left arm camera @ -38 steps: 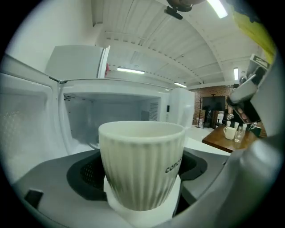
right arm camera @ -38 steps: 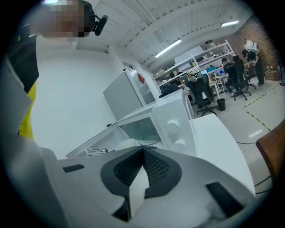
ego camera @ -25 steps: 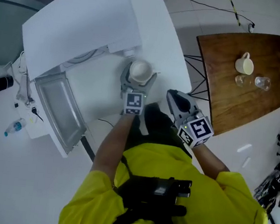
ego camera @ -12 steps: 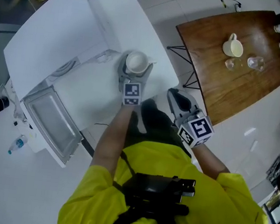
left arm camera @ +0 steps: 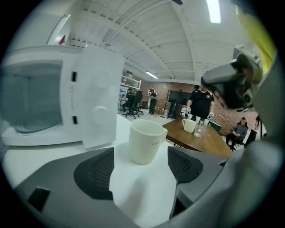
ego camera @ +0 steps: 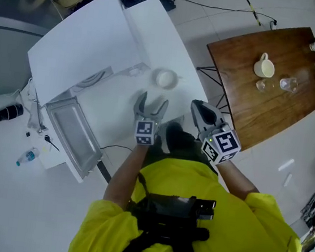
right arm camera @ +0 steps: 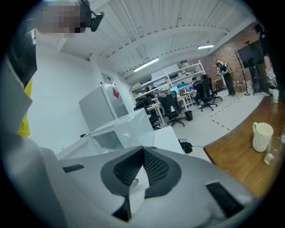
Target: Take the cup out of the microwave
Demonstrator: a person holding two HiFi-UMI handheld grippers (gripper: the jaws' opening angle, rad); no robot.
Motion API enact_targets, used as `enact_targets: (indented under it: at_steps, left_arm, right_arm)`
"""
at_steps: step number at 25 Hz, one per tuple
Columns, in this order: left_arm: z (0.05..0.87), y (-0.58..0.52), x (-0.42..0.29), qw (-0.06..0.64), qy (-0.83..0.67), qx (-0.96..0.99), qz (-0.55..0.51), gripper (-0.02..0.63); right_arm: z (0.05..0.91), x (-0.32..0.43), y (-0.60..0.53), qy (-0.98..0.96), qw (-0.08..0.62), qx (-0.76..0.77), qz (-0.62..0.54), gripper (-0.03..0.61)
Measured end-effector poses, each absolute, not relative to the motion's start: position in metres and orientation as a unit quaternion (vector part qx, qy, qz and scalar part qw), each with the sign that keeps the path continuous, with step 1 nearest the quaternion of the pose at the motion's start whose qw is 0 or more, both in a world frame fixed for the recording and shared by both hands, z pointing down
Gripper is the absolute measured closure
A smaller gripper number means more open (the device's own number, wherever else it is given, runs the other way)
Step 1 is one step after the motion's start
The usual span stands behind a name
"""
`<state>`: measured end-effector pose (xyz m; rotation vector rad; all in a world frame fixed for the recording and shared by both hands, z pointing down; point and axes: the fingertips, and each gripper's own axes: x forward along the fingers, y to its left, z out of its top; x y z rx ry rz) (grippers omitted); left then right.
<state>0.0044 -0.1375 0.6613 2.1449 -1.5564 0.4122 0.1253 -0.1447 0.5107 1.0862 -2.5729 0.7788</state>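
The white cup [ego camera: 165, 79] stands upright on the white table [ego camera: 119, 109], to the right of the white microwave [ego camera: 82, 45], whose door [ego camera: 75, 134] hangs open. My left gripper [ego camera: 152, 102] sits a short way back from the cup. Its jaws are closing with nothing between them. In the left gripper view the cup [left arm camera: 145, 141] stands just beyond the left gripper [left arm camera: 140, 171], apart from both pads. My right gripper [ego camera: 198, 106] hovers at the table's right edge, shut and empty. In its own view the right gripper [right arm camera: 143, 153] has its pads meeting at the tips.
A brown wooden table [ego camera: 245, 105] to the right carries a cream mug [ego camera: 264, 66] and a clear glass [ego camera: 288, 84]. A small bottle [ego camera: 27, 157] and a black object [ego camera: 8, 111] lie left of the microwave. Cables trail near its door.
The left gripper was around the cup and has now let it go and pulled back toward the person. The cup stays standing on the table. The right gripper has hardly shifted.
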Motion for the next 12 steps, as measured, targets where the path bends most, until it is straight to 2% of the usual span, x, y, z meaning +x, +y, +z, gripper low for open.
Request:
enact_targets:
  at_steps: [2, 5, 8, 10, 12]
  left_arm:
    - [0.622, -0.112, -0.031, 0.238, -0.594, 0.756, 0.135, 0.329]
    - [0.551, -0.084, -0.093, 0.218, -0.639, 0.727, 0.125, 0.540]
    - [0.481, -0.064, -0.143, 0.190, -0.691, 0.690, 0.102, 0.554]
    - [0.436, -0.049, -0.169, 0.166, -0.722, 0.668, 0.067, 0.592]
    - [0.399, -0.030, -0.194, 0.150, -0.745, 0.649, 0.042, 0.594]
  right_arm:
    - [0.495, 0.117, -0.153, -0.889, 0.118, 0.364, 0.252, 0.574]
    - [0.470, 0.090, -0.164, -0.903, 0.106, 0.346, 0.234, 0.574]
    - [0.435, 0.057, -0.170, -0.924, 0.093, 0.312, 0.201, 0.574]
    - [0.408, 0.034, -0.171, -0.938, 0.082, 0.289, 0.173, 0.574]
    - [0.380, 0.013, -0.168, -0.949, 0.067, 0.270, 0.151, 0.574]
